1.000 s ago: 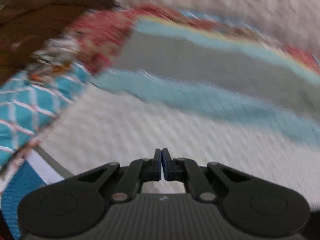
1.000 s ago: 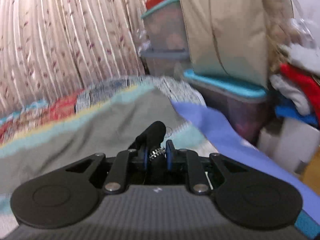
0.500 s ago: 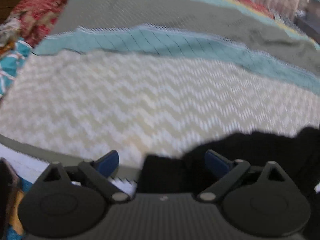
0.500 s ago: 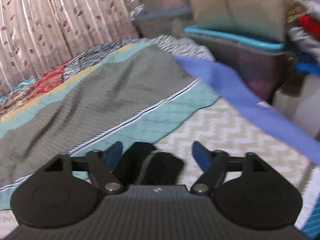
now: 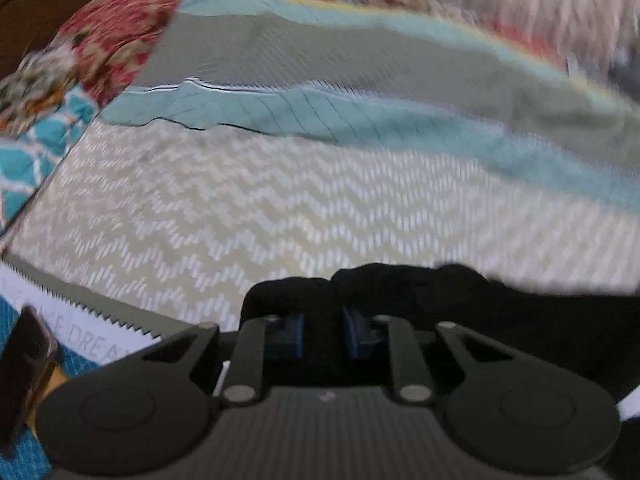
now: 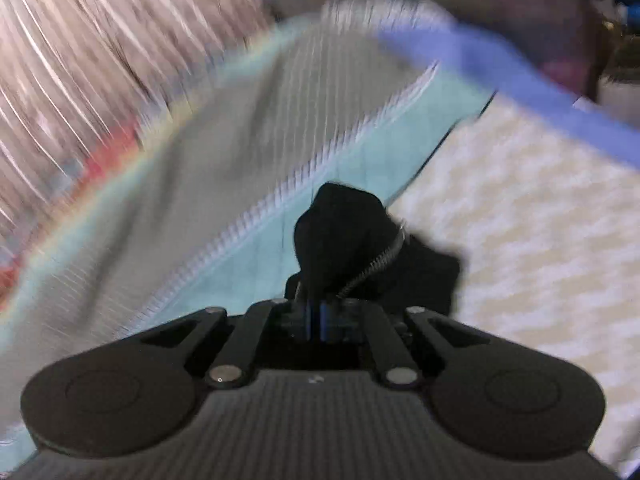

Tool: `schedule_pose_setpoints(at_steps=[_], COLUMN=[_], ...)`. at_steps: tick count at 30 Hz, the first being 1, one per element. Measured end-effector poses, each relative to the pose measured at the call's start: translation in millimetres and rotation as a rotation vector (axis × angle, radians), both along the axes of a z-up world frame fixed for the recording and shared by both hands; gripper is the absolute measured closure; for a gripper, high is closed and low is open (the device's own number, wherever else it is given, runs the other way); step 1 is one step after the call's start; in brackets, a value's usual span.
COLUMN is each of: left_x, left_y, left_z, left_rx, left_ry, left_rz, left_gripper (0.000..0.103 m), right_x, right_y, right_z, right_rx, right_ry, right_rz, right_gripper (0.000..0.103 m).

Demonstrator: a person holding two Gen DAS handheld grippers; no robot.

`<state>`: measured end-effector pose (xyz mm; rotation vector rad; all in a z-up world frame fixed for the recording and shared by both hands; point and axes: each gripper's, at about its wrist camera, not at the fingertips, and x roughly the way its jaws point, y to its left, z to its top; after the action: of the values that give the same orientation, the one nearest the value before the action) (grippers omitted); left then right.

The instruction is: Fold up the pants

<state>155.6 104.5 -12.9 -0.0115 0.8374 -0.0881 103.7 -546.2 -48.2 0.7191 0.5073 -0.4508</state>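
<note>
Both views, motion-blurred. We see the left tongs [image 5: 322, 336] narrowed around a bunched fold of the black pants [image 5: 500, 312], though the blue pads [image 5: 290, 338] have not visibly met. The right tongs [image 6: 314, 322] are pressed nearly together on another bunch of the pants [image 6: 340, 232], beside the zipper [image 6: 376, 262]. The garment lies at the near edge of the bed, on the chevron-patterned cover [image 5: 280, 208], with the grey and teal blanket [image 5: 340, 68] beyond. We judge the risks to be these: cloth slipping from the looser left grip, or a bite taken across several layers, which would skew the fold.
</note>
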Motion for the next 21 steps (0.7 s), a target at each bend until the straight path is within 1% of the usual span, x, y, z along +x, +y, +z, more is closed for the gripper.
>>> schedule_pose_setpoints(at_steps=[2,3,4,5,6,8,9,10,11,13,14,15,16,17,19,20,21], left_x=[-4.0,-5.4,-6.8,-8.5,-10.4,-13.7,-16.3,-18.4,-19.4,-17.8,-17.3,-17.1,-16.4,-16.2,-15.1,-14.4,-13.6], left_y=[10.1,12.6,12.9,12.7,11.3,7.9,7.3,7.2,7.0,5.9,5.2,3.7,1.9,0.0,-3.8,-4.6,-4.9], left_z=[5.1,5.0,3.5,1.1,-2.3,-6.5,-5.8,-4.6,-2.7,-0.3,1.5,3.0,3.7,4.5,5.5,6.6,8.0], left_rx=[-0.056,-0.067,-0.075,-0.080,-0.080,-0.079,-0.082,-0.084,-0.085,-0.086,-0.085,-0.081,-0.075,-0.068,-0.050,-0.040,-0.032], left_ry=[-0.005,-0.005,0.000,0.006,0.013,0.024,0.021,0.017,0.012,0.001,-0.005,-0.012,-0.017,-0.020,-0.026,-0.031,-0.038], left_rz=[0.009,0.010,0.004,-0.002,-0.004,-0.002,-0.003,-0.003,-0.001,0.007,0.010,0.012,0.016,0.020,0.028,0.034,0.043], left_gripper=[0.086,0.086,0.086,0.086,0.085,0.085,0.085,0.085,0.085,0.085,0.086,0.086,0.086,0.086,0.086,0.086,0.086], right_x=[-53.9,-82.1,-108.4,-129.6,-152.9,-183.8,-196.7,-202.0,-204.0,-187.5,-172.7,-155.6,-134.4,-112.6,-76.8,-60.8,-48.5], right_y=[-12.9,-18.0,-22.5,-27.1,-31.5,-37.7,-38.5,-40.1,-39.8,-31.6,-28.6,-23.0,-19.2,-17.9,-20.2,-19.5,-22.9], right_z=[14.8,16.8,13.7,7.0,-2.7,-15.4,-18.1,-16.7,-12.6,-0.5,4.4,5.7,3.9,-1.5,-20.3,-32.8,-42.6], right_rx=[-0.009,-0.013,-0.012,-0.006,-0.009,-0.059,-0.086,-0.098,-0.105,-0.135,-0.160,-0.192,-0.226,-0.246,-0.221,-0.208,-0.223], right_ry=[-0.035,-0.030,-0.006,0.035,0.107,0.232,0.279,0.278,0.255,0.194,0.171,0.153,0.158,0.185,0.253,0.307,0.372], right_rz=[-0.009,-0.012,-0.012,-0.015,-0.054,-0.174,-0.215,-0.237,-0.241,-0.184,-0.144,-0.100,-0.061,-0.043,-0.006,0.028,0.043], right_gripper=[0.096,0.092,0.089,0.065,0.043,0.045,0.046,0.046,0.046,0.045,0.040,0.028,0.023,0.020,0.021,0.027,0.052])
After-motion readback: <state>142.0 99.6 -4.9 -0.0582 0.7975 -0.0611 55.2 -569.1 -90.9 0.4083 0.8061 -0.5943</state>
